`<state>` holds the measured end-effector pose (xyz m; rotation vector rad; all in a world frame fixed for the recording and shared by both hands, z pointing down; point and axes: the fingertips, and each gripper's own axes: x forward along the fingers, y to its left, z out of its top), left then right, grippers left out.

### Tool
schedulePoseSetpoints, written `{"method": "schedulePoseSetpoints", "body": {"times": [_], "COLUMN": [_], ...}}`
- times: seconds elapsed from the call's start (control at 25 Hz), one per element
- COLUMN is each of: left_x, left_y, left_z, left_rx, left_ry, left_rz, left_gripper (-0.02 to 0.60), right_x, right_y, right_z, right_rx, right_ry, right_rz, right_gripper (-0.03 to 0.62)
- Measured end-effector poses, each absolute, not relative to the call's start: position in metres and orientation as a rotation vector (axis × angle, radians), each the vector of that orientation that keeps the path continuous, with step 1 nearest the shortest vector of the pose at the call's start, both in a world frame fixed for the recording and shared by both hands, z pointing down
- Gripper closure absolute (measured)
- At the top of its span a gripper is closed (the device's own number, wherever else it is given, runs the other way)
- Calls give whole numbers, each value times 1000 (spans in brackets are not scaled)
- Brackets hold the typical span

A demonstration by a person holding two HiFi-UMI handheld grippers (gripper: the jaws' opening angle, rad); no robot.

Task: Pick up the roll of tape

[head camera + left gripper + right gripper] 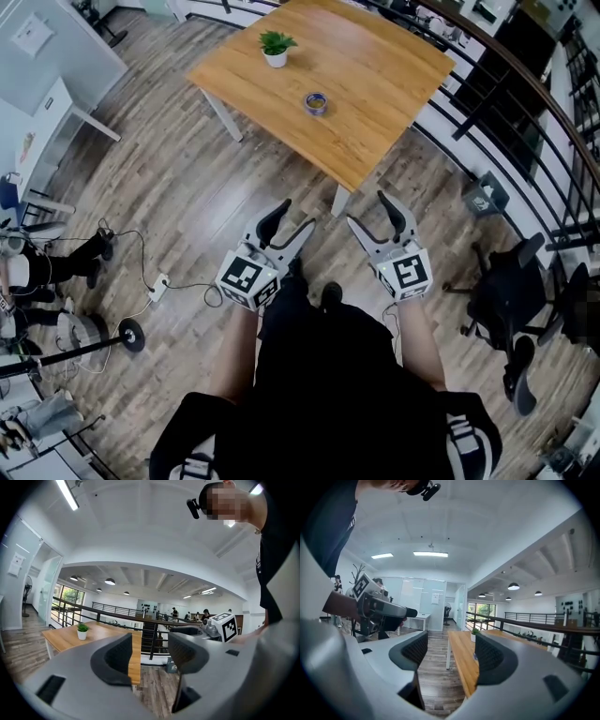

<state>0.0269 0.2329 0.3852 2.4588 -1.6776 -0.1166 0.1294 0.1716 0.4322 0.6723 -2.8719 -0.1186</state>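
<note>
Head view: the roll of tape (316, 102) lies flat near the middle of the wooden tabletop (375, 84), not far from a small potted plant (276, 47). The left gripper (292, 217) and right gripper (368, 212) hover side by side over the floor, well short of the tabletop.

Left gripper view: its jaws stand wide apart with nothing between them.

Right gripper view: its jaws are likewise wide and empty, with the tabletop's edge beyond.
</note>
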Motion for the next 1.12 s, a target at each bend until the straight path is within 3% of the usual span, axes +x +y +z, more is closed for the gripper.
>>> {"method": "schedulePoseSetpoints", "body": {"times": [1.12], "left_x": [-76], "left_y": [139], "left_z": [380], "left_rx": [2608], "left_ry": [-1425], "left_rz": [-94], "left_gripper": [342], "right_x": [36], "right_y": [87], "right_z": [429], "right_rx": [947], "right_ry": [-2833], "right_rz": [-7], "right_gripper": [267]}}
